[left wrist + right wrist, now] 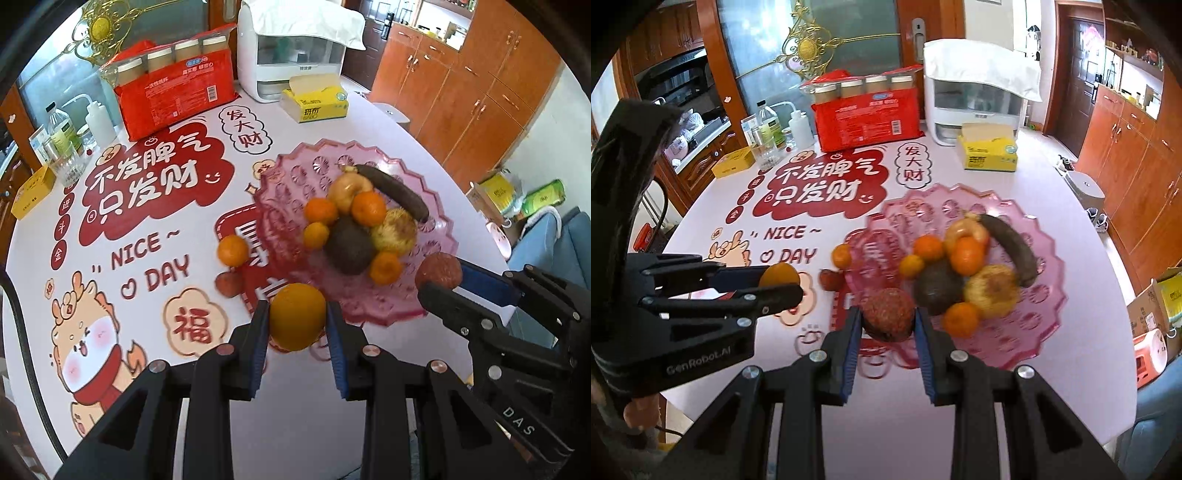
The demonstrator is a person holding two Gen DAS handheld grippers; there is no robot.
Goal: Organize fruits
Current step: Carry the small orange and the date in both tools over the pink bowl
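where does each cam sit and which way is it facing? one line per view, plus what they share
Left wrist: on the left tool, facing forward-down across the table; its fingers clamp an orange; the right tool shows at right.
Right wrist: on the right tool, same heading; its fingers clamp a reddish fruit; the left tool shows at left.
Shared: pink tray, tissue box.

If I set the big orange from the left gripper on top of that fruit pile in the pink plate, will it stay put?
Probably not. The orange looks round and smooth, so it would likely roll off the heaped fruit. The pink plate has bare shallow floor, a steadier spot. It looks firm in the left gripper, so gentle release should suffice.
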